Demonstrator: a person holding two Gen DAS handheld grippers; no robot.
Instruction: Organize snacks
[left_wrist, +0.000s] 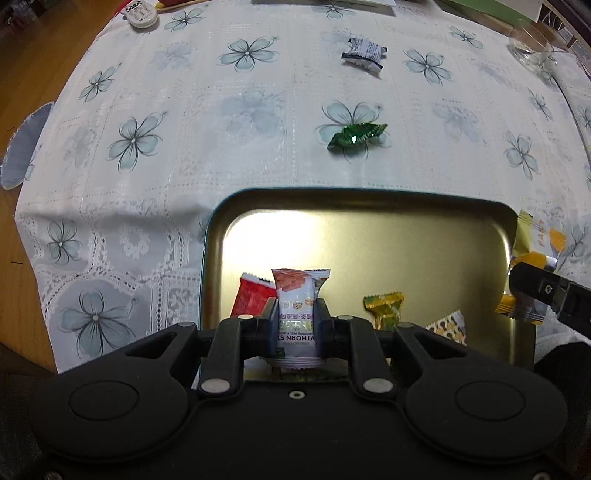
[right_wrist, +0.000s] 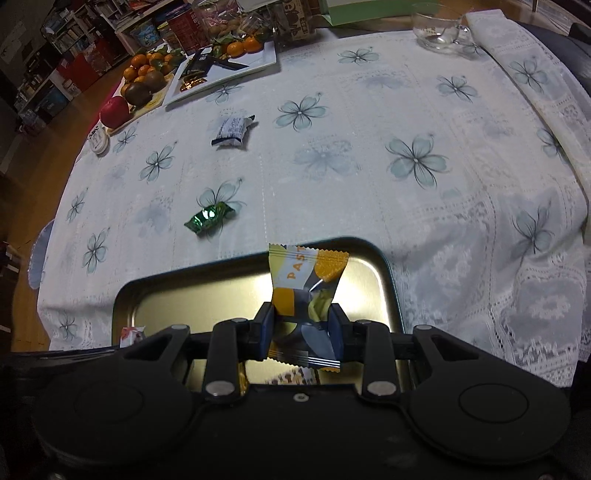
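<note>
On the far left, the flowered tablecloth (left_wrist: 155, 206) covers the counter, and a small round white tin (left_wrist: 142, 15) lies at its far edge. In my left gripper (left_wrist: 298, 317) I hold a white and orange snack packet (left_wrist: 300, 306); my fingers (left_wrist: 269, 321) are pressed tight on its two sides, and it stands upright between them, above the gold tray (left_wrist: 369, 236). Inside the tray, under my left hand, lies a red packet (left_wrist: 251, 299) to the left, then a yellow candy (left_wrist: 384, 308) and a spotted packet (left_wrist: 448, 326) more to the right. Beyond the tray, a green candy (left_wrist: 356, 136) rests alone on the cloth, and farther away lies a white and dark packet (left_wrist: 364, 53). A glass cup (left_wrist: 532, 48) stands at the far right corner.

My right gripper (right_wrist: 302, 328) holds a yellow and grey packet (right_wrist: 306, 284). The fingers (right_wrist: 338, 325) squeeze its lower half, not fully together because the packet fills the gap, and its top edge sticks up over the far rim of the tray (right_wrist: 384, 273). From this side, plates of fruit (right_wrist: 144, 77) stand at the far left of the counter.
</note>
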